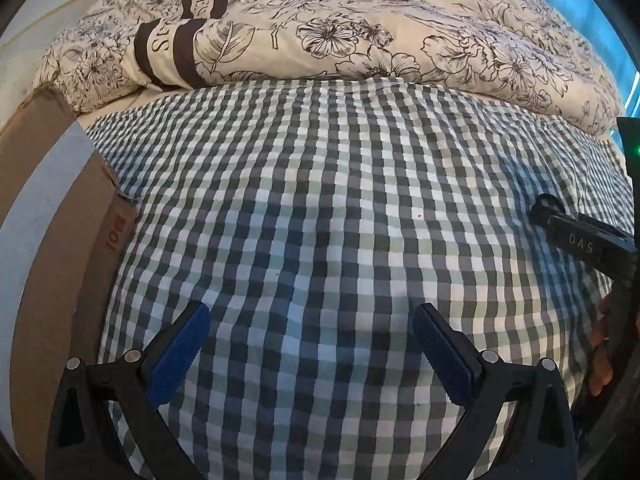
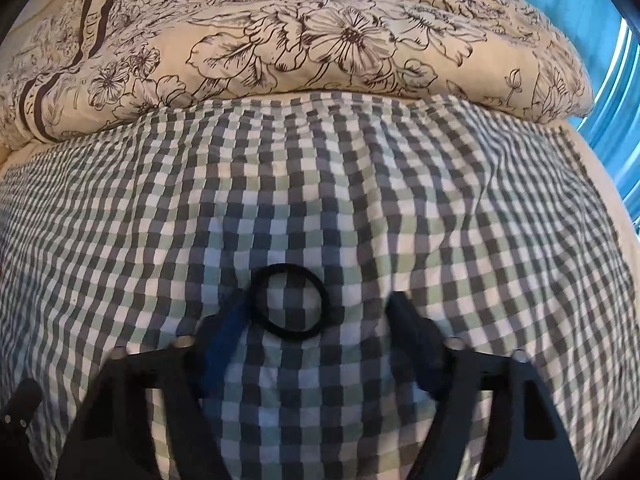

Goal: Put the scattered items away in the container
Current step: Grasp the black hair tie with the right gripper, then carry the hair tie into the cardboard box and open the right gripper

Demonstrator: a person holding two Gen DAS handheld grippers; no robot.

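A black hair tie [image 2: 290, 334] lies flat as a ring on the checked sheet [image 2: 360, 200]. My right gripper [image 2: 320, 312] is open just above it. The ring sits between the fingertips, close against the left blue pad [image 2: 228, 328]; both fingers are blurred. My left gripper [image 1: 312, 320] hangs open over bare checked sheet [image 1: 320, 200] with nothing between its blue pads [image 1: 180, 352]. A cardboard box [image 1: 52, 280] with a grey tape strip stands at the far left of the left wrist view. The right gripper [image 1: 580, 240] comes in from the right edge there, with a hand [image 1: 600, 344] behind it.
A bulky cream quilt with a dark flower print [image 1: 340, 28] [image 2: 300, 40] is piled along the far side of the bed. A blue curtain [image 2: 608, 80] hangs beyond the bed's right side. A pale floor [image 1: 32, 20] shows at the far left.
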